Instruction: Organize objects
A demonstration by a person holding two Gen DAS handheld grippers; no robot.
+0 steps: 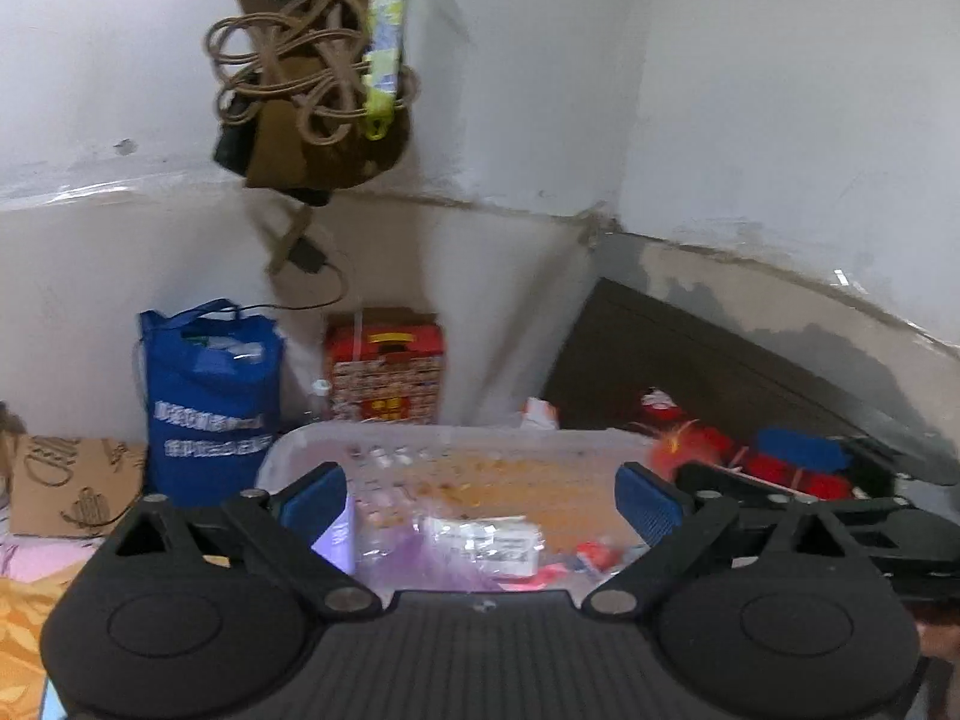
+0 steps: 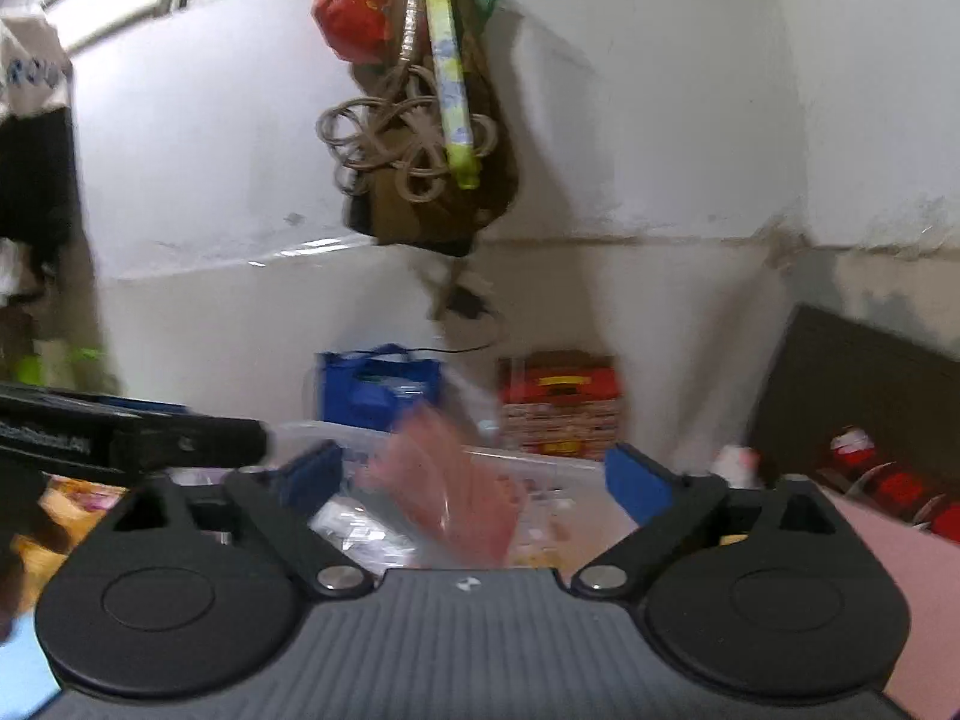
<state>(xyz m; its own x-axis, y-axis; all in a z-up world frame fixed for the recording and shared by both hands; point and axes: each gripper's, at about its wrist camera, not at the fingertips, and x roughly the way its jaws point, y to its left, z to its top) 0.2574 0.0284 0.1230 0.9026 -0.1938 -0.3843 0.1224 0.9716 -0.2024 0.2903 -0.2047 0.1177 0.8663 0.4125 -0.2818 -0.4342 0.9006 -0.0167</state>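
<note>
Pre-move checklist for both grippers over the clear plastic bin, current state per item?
1. Left gripper empty, jaws wide: ok.
2. Right gripper open: ok. A blurred pink transparent bag shows between its fingers; released or resting: cannot tell.
3. Clear plastic storage bin open-topped, below both grippers: ok.
4. Bin contents settled: cannot tell, motion blur.
5. Grippers apart from each other: ok in the right wrist view.
6. Blue fabric tote bag and red printed carton stand behind the bin: ok.
</note>
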